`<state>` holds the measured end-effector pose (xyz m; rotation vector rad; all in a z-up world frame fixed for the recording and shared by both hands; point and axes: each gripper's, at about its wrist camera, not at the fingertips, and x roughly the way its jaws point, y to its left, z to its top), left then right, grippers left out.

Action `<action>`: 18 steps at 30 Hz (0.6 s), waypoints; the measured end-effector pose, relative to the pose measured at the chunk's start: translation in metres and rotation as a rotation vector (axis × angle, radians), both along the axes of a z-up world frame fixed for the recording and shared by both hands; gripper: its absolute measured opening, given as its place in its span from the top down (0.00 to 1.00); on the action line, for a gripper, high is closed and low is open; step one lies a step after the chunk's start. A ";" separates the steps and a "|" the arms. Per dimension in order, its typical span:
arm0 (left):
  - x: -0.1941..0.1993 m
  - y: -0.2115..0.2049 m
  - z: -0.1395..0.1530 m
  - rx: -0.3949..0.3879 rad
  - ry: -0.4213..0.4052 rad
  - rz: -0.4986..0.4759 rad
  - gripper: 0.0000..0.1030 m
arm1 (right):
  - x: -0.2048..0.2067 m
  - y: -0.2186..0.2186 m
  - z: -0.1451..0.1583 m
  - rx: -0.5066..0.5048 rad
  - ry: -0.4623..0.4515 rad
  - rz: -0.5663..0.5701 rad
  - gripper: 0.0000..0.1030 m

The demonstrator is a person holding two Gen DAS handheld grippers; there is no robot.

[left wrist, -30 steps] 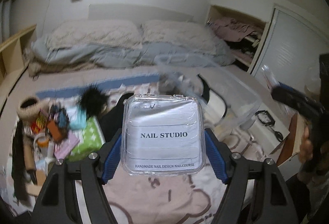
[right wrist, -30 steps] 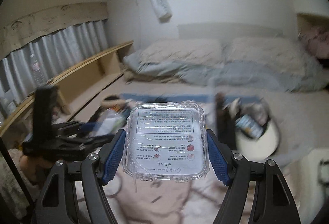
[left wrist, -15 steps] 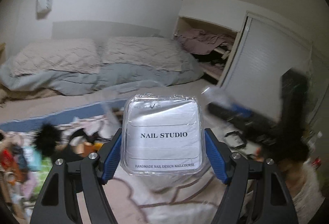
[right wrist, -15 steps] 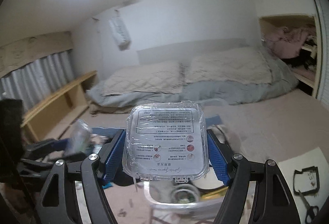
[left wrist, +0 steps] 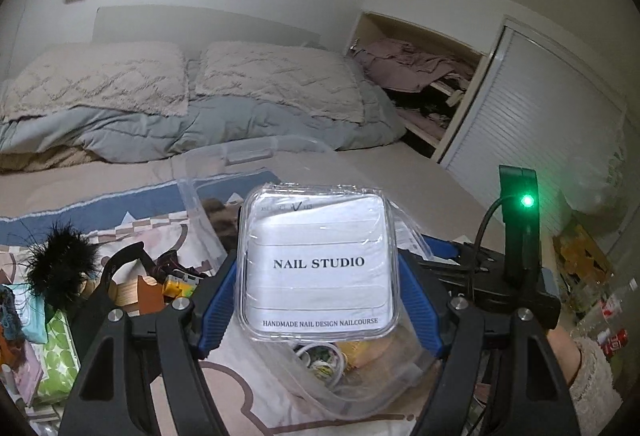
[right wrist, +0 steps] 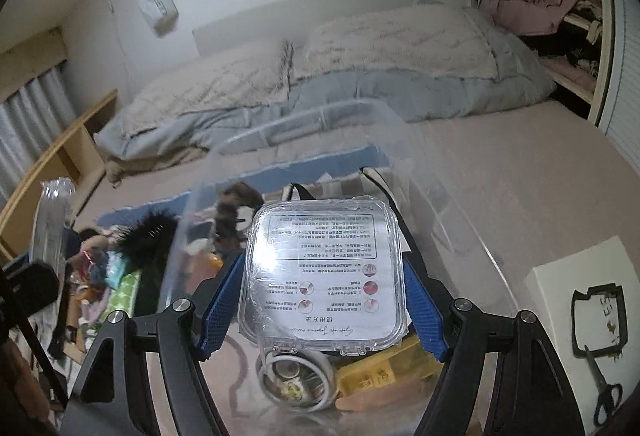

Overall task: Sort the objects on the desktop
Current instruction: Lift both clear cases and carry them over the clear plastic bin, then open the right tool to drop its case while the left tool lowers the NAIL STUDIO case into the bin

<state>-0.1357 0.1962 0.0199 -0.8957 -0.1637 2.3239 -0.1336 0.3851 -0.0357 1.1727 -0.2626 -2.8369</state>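
Observation:
My left gripper (left wrist: 318, 300) is shut on a clear square case (left wrist: 320, 260) labelled NAIL STUDIO, its blue pads pressing both sides. My right gripper (right wrist: 322, 292) is shut on a matching clear case (right wrist: 324, 268) that shows its printed instruction side. Both cases hang over a clear plastic storage bin (left wrist: 248, 151), whose far rim (right wrist: 304, 119) also shows in the right wrist view. A white ring (right wrist: 296, 376) and a yellow pack (right wrist: 380, 368) lie in the bin below. The right gripper's black body with a green light (left wrist: 520, 236) stands just to the right in the left wrist view.
A heap of small items lies left of the bin on the patterned blanket, with a black fluffy ball (left wrist: 64, 268) and a green dotted pack (left wrist: 60, 356). Scissors (right wrist: 604, 396) rest on a white box at the right. Pillows and an open closet lie beyond.
Both grippers have swung across the room with their cases still held. The clear bin now sits right under both cases, and the right gripper has tipped down toward it.

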 end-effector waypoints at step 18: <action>-0.018 0.040 -0.022 -0.020 -0.065 -0.045 0.27 | 0.031 0.013 0.017 0.075 0.061 -0.013 0.02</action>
